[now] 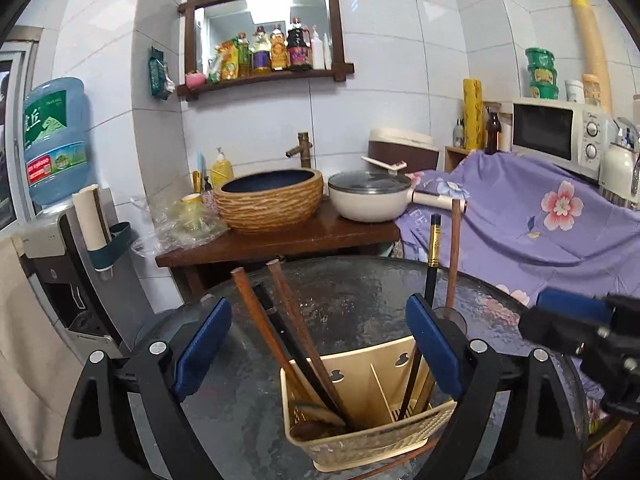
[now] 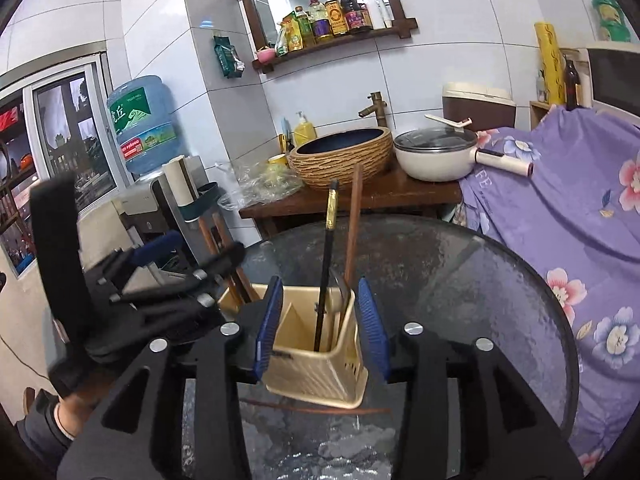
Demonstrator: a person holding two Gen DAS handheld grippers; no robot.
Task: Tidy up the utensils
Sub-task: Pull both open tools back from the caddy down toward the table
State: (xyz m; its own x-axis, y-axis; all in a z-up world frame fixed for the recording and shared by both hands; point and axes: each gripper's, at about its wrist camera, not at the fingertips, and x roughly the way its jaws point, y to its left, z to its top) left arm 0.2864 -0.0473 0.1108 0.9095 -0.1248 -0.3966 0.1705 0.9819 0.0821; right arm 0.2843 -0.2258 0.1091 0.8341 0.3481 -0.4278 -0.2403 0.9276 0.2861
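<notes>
A cream slotted utensil holder (image 1: 368, 412) stands on the round glass table (image 1: 352, 292). Its left compartment holds brown and black chopsticks (image 1: 280, 340) that lean left. In the right compartment a black chopstick (image 2: 326, 264) and a brown one (image 2: 354, 220) stand nearly upright. My left gripper (image 1: 320, 350) is open wide, its blue pads on either side of the holder and touching nothing. My right gripper (image 2: 320, 324) is open in front of the right compartment, and its pads grip nothing. One brown chopstick (image 2: 316, 406) lies flat on the table by the holder's base.
Behind the table a wooden counter (image 1: 280, 240) carries a woven basin (image 1: 270, 200) and a lidded white pot (image 1: 368, 200). A purple flowered cloth (image 1: 520, 216) covers the right side. A water dispenser (image 1: 56, 140) stands at the left. A person's gloved hand (image 2: 72, 400) holds the left gripper (image 2: 192, 254).
</notes>
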